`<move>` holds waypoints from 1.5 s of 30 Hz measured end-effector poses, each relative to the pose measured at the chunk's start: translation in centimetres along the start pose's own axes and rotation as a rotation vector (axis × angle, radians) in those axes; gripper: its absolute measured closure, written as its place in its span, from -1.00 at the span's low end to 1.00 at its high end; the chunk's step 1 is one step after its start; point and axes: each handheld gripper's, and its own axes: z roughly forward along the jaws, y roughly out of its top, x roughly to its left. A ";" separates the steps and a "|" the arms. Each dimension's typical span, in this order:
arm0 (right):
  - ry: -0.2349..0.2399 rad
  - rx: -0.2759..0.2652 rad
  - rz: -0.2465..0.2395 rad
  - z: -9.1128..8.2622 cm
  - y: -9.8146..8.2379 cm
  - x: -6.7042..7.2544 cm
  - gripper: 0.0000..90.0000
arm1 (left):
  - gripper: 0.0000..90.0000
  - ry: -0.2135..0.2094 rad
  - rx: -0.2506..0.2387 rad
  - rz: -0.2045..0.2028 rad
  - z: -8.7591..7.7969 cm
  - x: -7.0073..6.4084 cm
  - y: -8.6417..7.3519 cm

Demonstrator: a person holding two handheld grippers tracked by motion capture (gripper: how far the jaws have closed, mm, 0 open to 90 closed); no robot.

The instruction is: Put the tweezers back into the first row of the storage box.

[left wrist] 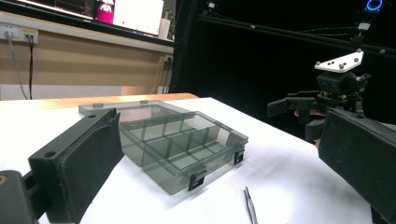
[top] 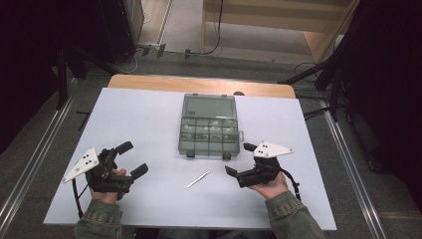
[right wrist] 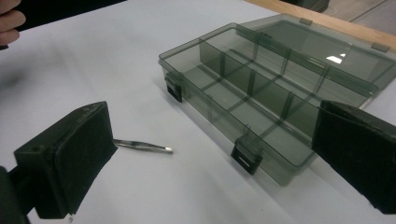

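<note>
One slim metal tweezers (top: 198, 179) (shiny) beside smoky plastic organiser box (top: 208, 130).

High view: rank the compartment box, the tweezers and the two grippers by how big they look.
1. Compartment box, open with its lid laid back: clearly largest.
2. Left gripper and right gripper: about alike, so no ranking between them.
3. Tweezers: smallest, a thin sliver.

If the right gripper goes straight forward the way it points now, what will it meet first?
Probably the near front wall of the open compartment box, which lies between the right gripper jaws' line of sight. The tweezers lie lower left, likely missed. Depth is uncertain.
</note>
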 end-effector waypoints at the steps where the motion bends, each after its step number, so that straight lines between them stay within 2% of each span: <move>1: 0.005 0.005 -0.003 0.2 0.1 0.1 -1.00 | -1.00 0.000 0.000 0.000 0.0 0.0 0.0; 15: 0.081 0.070 -0.040 3.2 1.8 1.0 -1.00 | -1.00 0.002 0.000 0.001 0.0 0.0 0.0; 16: 0.102 0.094 -0.051 3.8 2.2 1.3 -1.00 | -1.00 0.002 0.001 -0.001 0.0 0.0 0.0; 21: 0.151 0.137 -0.086 5.2 2.7 1.9 -1.00 | -1.00 0.001 0.001 -0.001 0.0 0.0 0.0; 27: 0.213 0.236 -0.145 7.2 2.7 2.7 -1.00 | -1.00 0.001 0.001 0.000 0.0 0.0 0.0; 38: 0.278 0.334 -0.224 9.5 2.3 3.4 -0.97 | -1.00 0.000 0.000 -0.003 0.0 0.0 0.0; 42: 0.284 0.383 -0.268 10.4 2.3 3.7 -0.96 | -1.00 0.001 0.000 -0.003 0.0 0.1 0.0; 45: 0.298 0.406 -0.308 10.9 2.1 3.9 -0.88 | -1.00 -0.001 0.000 -0.002 0.0 0.1 0.0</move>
